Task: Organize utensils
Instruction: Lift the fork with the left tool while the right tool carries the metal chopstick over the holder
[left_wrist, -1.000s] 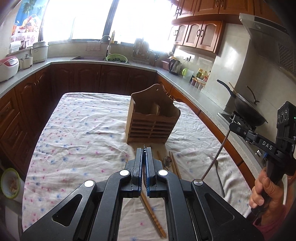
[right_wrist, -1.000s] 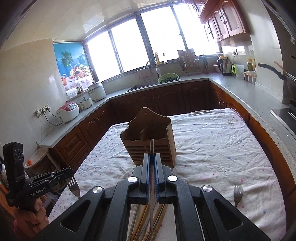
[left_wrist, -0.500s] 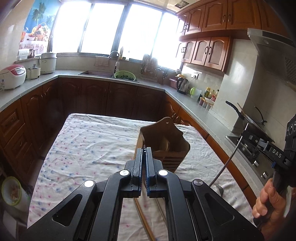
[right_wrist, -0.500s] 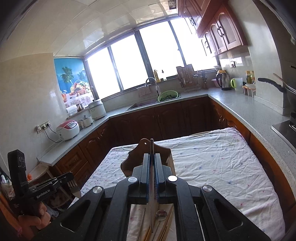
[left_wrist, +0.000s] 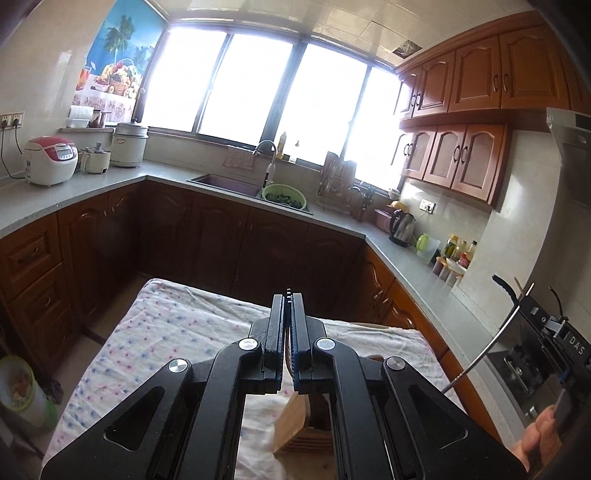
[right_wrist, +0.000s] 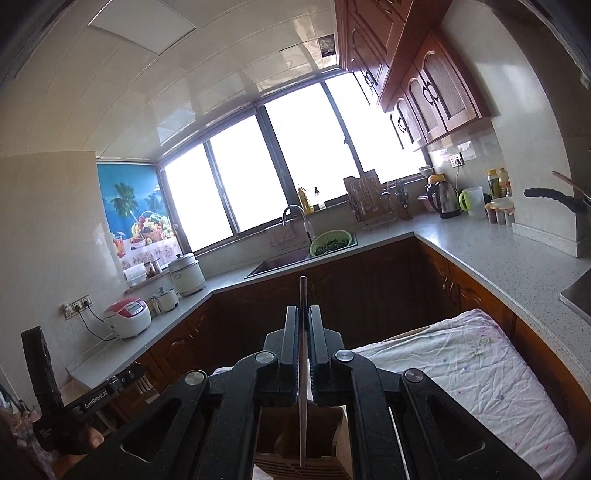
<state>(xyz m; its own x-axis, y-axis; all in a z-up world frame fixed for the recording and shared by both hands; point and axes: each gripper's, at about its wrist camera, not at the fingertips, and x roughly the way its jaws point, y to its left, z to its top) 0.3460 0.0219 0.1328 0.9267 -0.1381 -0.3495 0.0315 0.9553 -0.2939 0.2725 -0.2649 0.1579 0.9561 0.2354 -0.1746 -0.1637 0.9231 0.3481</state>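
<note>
1. Wooden utensil holder (right_wrist: 295, 448), one, sits on the cloth-covered worktop (right_wrist: 461, 369), directly beneath both tools.
2. Right hand-held gripper (right_wrist: 303, 328) pinches one thin metal utensil (right_wrist: 303, 406), hanging over the holder, not yet in.
3. Left hand-held gripper (left_wrist: 288, 317) is pressed on one fork (right_wrist: 142, 384); we judge two insertions remain.

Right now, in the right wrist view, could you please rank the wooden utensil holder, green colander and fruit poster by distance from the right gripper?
1. Wooden utensil holder, directly below the right gripper.
2. Green colander, ahead by the sink.
3. Fruit poster, far left wall.
</note>
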